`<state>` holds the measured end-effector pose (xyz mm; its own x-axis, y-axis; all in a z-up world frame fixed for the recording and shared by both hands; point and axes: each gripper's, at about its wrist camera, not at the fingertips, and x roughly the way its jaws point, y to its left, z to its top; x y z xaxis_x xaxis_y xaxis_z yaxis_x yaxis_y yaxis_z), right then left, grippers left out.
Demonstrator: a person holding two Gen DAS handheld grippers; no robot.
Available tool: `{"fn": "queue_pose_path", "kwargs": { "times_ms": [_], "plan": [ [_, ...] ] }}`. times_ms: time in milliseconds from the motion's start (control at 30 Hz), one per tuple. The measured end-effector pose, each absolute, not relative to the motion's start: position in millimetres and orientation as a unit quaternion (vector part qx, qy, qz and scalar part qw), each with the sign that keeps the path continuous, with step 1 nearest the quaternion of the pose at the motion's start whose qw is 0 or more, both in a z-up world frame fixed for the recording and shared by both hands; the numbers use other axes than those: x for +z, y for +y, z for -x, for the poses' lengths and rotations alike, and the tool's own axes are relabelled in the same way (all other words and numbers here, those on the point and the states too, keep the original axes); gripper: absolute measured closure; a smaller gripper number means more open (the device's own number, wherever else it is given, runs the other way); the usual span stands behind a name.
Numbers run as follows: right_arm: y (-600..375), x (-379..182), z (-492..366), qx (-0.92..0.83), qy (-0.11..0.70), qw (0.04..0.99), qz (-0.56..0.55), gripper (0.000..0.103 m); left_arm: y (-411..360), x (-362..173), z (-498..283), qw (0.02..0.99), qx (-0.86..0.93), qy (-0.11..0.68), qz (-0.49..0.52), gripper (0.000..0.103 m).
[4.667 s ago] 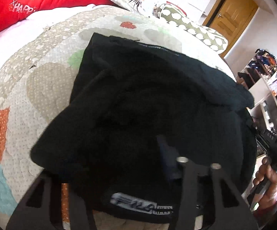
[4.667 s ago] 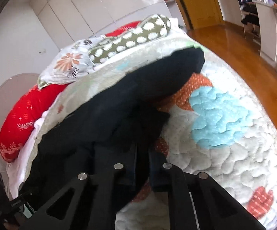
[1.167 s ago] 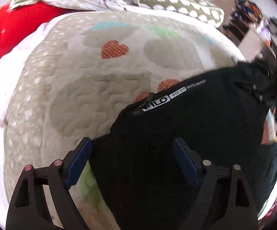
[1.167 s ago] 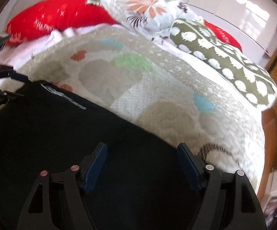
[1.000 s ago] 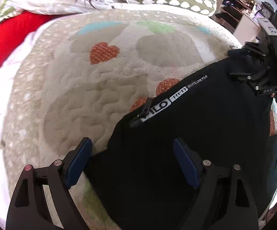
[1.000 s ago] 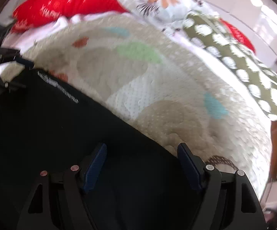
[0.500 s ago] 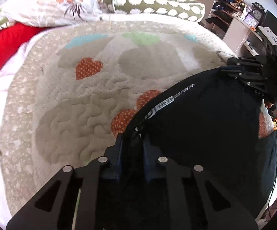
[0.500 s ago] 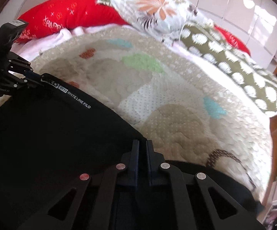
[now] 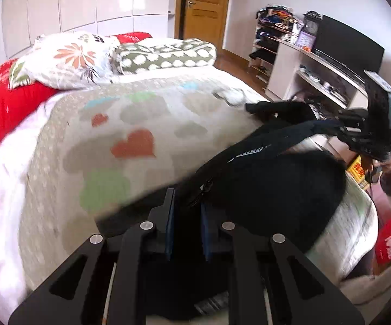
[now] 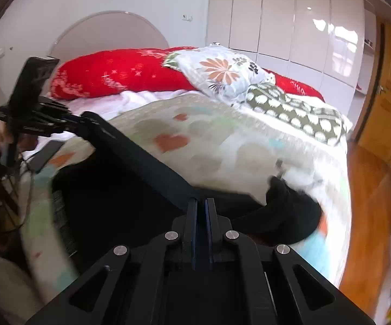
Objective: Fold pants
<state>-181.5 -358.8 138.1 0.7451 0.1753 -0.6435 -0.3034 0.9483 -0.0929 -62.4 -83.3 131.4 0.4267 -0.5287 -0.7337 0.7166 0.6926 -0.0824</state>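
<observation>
The black pants [image 9: 276, 187] lie on the near part of the quilted bed [image 9: 141, 124], with their waistband [image 9: 263, 149] lifted and stretched taut between both grippers. My left gripper [image 9: 187, 203] is shut on one end of the waistband, with bunched fabric between its blue pads. My right gripper [image 10: 201, 203] is shut on the other end. The right wrist view shows the band [image 10: 141, 159] running up to the left gripper [image 10: 79, 120] at far left. In the left wrist view the right gripper [image 9: 338, 130] is at far right, held by a hand. The pant legs [image 10: 290, 211] trail on the quilt.
A red pillow [image 9: 3, 103], a floral pillow [image 9: 68, 62] and a green dotted bolster [image 9: 165, 54] lie at the head of the bed. A white shelf unit with a TV [image 9: 349, 46] stands to the right, and a red bag [image 9: 390, 243] beside the bed. Wooden floor [image 10: 365, 203] borders it.
Both grippers went from open over the pants to shut on the waistband. They then rose and pulled back, lifting the band off the quilt and drawing it taut.
</observation>
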Motion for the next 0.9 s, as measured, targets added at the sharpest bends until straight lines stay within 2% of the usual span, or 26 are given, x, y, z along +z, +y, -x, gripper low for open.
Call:
{"fn": "queue_pose_path", "kwargs": {
  "times_ms": [167,300,367,467,533,567,600,667,767,900],
  "plan": [
    [-339,83,249,0.149,0.383,0.911,0.014,0.099,-63,82,96,0.817,-0.36,0.438,-0.105,0.089],
    [-327,35,251,0.14,0.425,0.894,-0.013,0.097,-57,51,105,0.806,-0.337,0.474,-0.107,0.089],
    [-332,37,247,0.137,0.427,0.893,-0.045,0.095,-58,55,110,0.814,-0.326,0.468,-0.108,0.086],
    [-337,65,248,0.142,0.413,0.898,-0.057,0.077,-56,66,115,0.823,-0.32,0.457,-0.105,0.082],
    [-341,88,249,0.136,0.383,0.912,-0.055,0.053,-51,70,117,0.826,-0.32,0.455,-0.092,0.072],
    [-344,95,245,0.128,0.374,0.917,-0.056,0.049,-48,73,117,0.828,-0.319,0.454,-0.082,0.063],
    [-346,102,239,0.119,0.368,0.92,-0.058,0.048,-44,75,119,0.83,-0.317,0.452,-0.076,0.056],
    [-352,109,222,0.096,0.364,0.924,-0.058,0.048,-37,81,119,0.842,-0.307,0.439,-0.067,0.05],
    [-358,101,186,0.05,0.386,0.919,-0.057,0.048,-26,91,117,0.851,-0.3,0.429,-0.048,0.047],
    [-359,64,131,-0.005,0.438,0.898,-0.044,0.048,-25,90,111,0.855,-0.29,0.428,-0.035,0.047]
  ]
}}
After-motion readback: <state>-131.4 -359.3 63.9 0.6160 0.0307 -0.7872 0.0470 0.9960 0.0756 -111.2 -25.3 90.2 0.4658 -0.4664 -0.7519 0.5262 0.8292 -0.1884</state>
